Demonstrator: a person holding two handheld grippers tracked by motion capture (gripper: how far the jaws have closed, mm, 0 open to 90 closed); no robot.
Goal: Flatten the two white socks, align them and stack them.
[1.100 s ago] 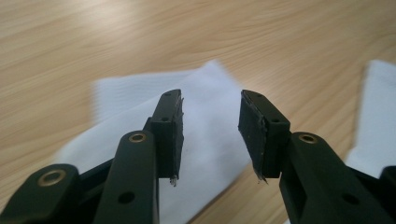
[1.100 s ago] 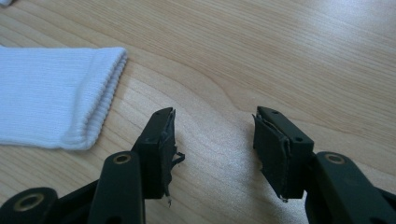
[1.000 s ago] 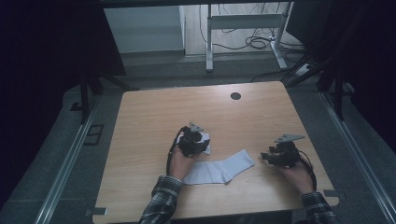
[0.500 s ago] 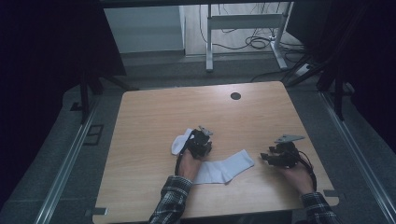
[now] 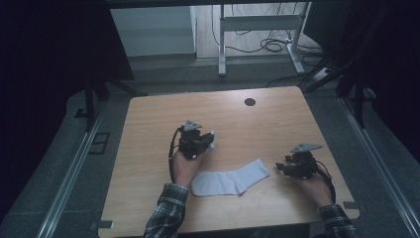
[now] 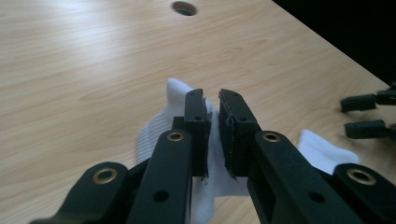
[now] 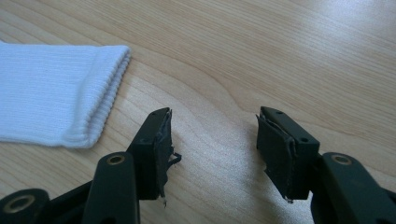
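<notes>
from above we see a white sock [image 5: 230,180] lying flat on the wooden table [image 5: 277,124], its long axis running from the rounded toe near our left forearm to the cuff pointing toward the right gripper [image 5: 286,167]. the left gripper [image 5: 208,142] sits farther up the table, closed on a second sock [image 5: 211,139], bunched and partly hidden. the left gripper view shows that sock [image 6: 161,126] pinched between the black jaws, soft and ribbed. the right gripper view shows the flat sock's ribbed cuff [image 7: 100,93] beside the right gripper [image 7: 212,140], jaws apart and empty, with frayed pads [image 7: 161,149].
</notes>
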